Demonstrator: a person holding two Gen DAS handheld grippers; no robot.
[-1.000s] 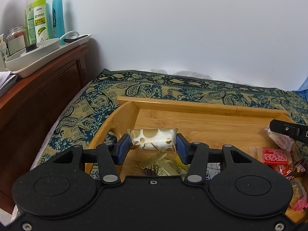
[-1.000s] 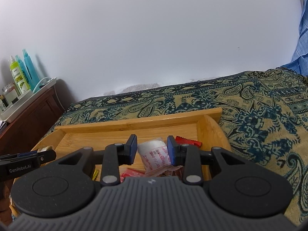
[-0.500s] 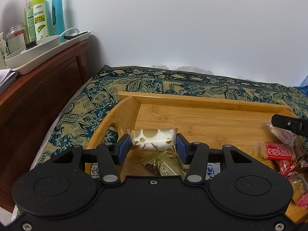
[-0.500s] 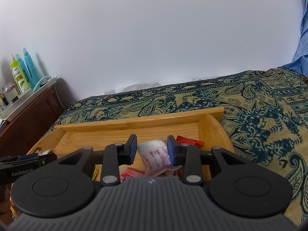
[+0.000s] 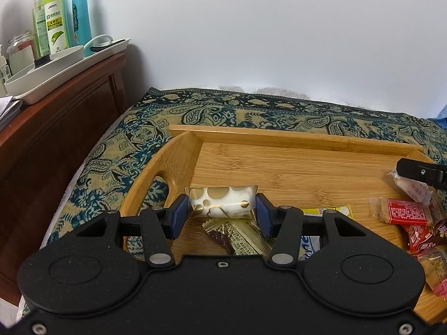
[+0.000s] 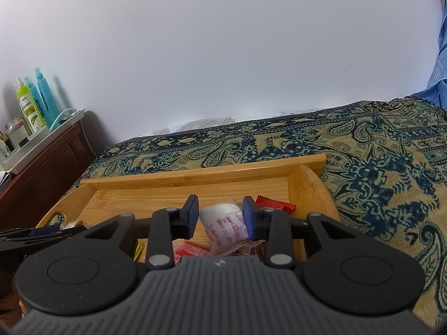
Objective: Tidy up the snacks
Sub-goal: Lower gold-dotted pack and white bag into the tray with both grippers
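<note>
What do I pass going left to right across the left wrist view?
Bottles → white tray → wooden cabinet → bamboo tray's handle → gold-dotted snack held in the left tongs → yellow packet → red packet.

Plain white wall [image 5: 265,33], even light. Blue-and-tan paisley bedspread [image 6: 377,167] on what looks like a bed. Dark red-brown wooden cabinet [image 5: 56,128] left, white plastic tray [image 5: 64,69] of spray bottles [image 5: 81,14] on top.
</note>
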